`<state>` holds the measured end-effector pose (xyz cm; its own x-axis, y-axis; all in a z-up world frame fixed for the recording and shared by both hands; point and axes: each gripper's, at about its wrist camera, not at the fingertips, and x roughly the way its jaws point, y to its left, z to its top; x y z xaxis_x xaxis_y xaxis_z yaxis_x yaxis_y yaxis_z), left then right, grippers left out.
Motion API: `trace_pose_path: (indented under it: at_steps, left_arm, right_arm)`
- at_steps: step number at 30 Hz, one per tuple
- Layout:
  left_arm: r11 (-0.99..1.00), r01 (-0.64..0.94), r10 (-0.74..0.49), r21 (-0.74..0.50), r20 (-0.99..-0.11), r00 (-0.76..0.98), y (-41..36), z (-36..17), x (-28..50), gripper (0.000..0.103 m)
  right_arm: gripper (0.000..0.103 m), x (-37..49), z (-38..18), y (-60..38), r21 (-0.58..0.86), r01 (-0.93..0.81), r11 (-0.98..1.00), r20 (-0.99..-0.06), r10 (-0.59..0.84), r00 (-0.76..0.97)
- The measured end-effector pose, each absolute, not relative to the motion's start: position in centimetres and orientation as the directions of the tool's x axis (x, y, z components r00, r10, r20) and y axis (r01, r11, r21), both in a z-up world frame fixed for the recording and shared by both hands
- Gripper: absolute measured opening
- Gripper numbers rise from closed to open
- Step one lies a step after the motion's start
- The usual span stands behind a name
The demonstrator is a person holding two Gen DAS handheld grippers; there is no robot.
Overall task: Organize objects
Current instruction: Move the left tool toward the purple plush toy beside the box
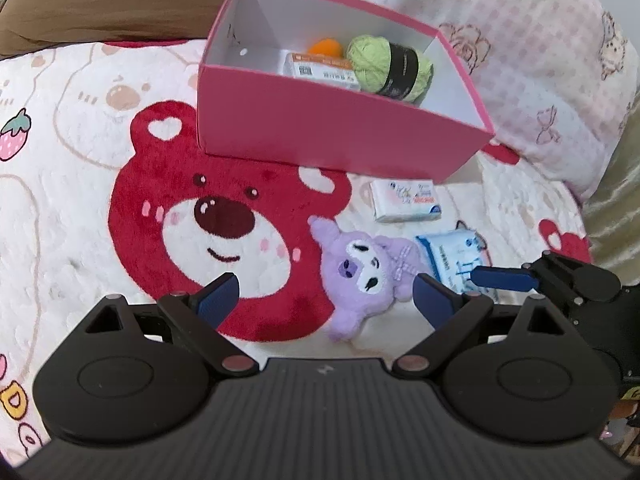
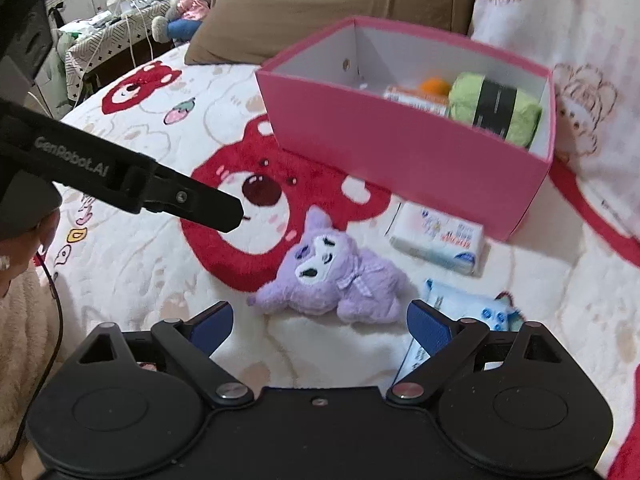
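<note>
A pink box [image 1: 320, 128] [image 2: 400, 156] stands on the bed and holds a green yarn ball [image 1: 388, 66] [image 2: 494, 110], an orange ball [image 1: 325, 47] [image 2: 434, 85] and a small white packet [image 1: 320, 69]. In front of the box lie a purple plush toy [image 1: 362, 276] [image 2: 332, 280], a white tissue pack [image 1: 406, 200] [image 2: 438, 244] and a blue wipes pack [image 1: 452, 256] [image 2: 464, 308]. My left gripper [image 1: 326, 296] is open just above the plush. My right gripper [image 2: 320, 322] is open, with the plush just ahead of its fingers and the wipes pack by its right finger.
The bed cover [image 1: 80, 200] bears a big red bear print [image 1: 224, 232]. A brown pillow [image 2: 340, 4] and a pink patterned pillow [image 1: 520, 60] lie behind the box. A person's fleece sleeve [image 2: 24, 320] is at the left. Furniture and soft toys [image 2: 184, 4] stand beyond the bed.
</note>
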<state>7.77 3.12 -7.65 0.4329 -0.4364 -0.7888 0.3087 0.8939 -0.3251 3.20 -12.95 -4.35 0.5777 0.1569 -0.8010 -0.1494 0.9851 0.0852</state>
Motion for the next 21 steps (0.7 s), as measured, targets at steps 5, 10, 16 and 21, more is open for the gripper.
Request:
trace_pose_path:
  at_steps: [5, 10, 16, 21]
  left_arm:
    - [0.896, 0.334, -0.419, -0.292, -0.803, 0.423, 1.8, -8.7, 7.7, 0.094]
    - [0.895, 0.335, -0.420, -0.293, -0.807, 0.415, 1.1, -9.8, 7.8, 0.093]
    - [0.901, 0.320, -0.411, -0.293, -0.813, 0.413, 0.5, -10.8, 8.4, 0.091]
    - [0.910, 0.321, -0.388, -0.262, -0.810, 0.440, -0.3, -11.4, 9.1, 0.091]
  right_arm:
    - [0.096, 3.7, -5.2, -12.8, 0.100, -0.139, 0.985, -0.798, 0.163, 0.580]
    - [0.096, 4.1, -5.7, -12.2, 0.068, -0.164, 0.984, -0.793, 0.153, 0.589]
    - [0.096, 4.9, -6.9, -12.6, 0.083, -0.181, 0.980, -0.795, 0.175, 0.580]
    - [0.096, 5.5, -7.9, -13.1, 0.096, -0.193, 0.976, -0.793, 0.193, 0.578]
